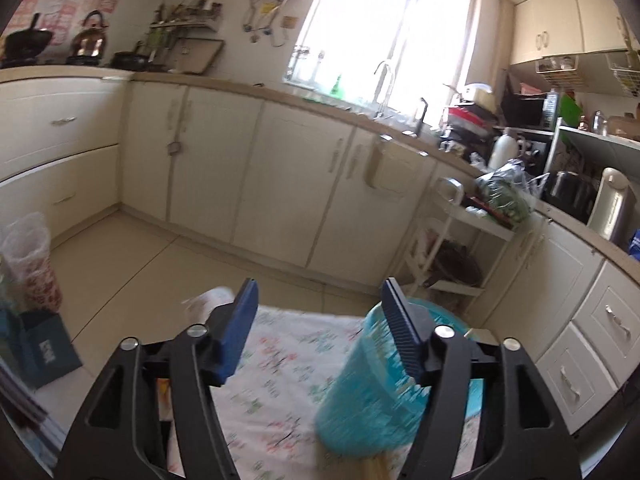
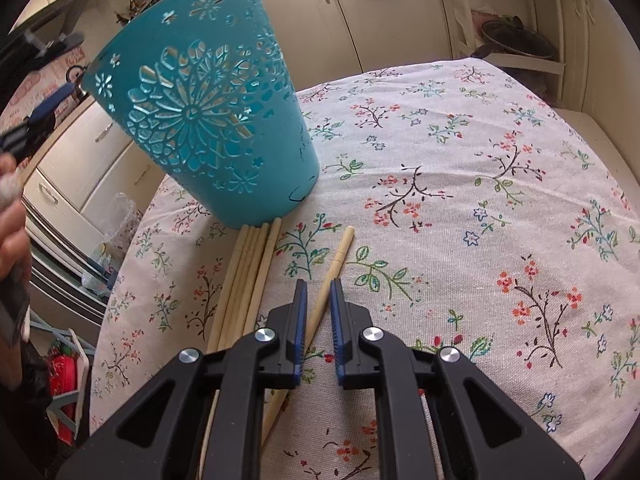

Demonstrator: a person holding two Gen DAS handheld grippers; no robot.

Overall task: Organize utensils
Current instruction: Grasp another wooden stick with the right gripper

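Observation:
A teal cut-out basket stands on the floral tablecloth, its base touching the ends of a bundle of several wooden chopsticks. One chopstick lies apart on the cloth and runs under my right gripper, whose jaws are nearly together and pinch nothing I can see. In the left wrist view my left gripper is open wide with nothing between its fingers. The blurred basket sits just below its right finger. One blue finger of that gripper shows left of the basket.
The table's far edge drops to a tiled floor, with cream cabinets beyond. A white rack cart stands at the right and a teal box at the left. A person's hand is at the left edge.

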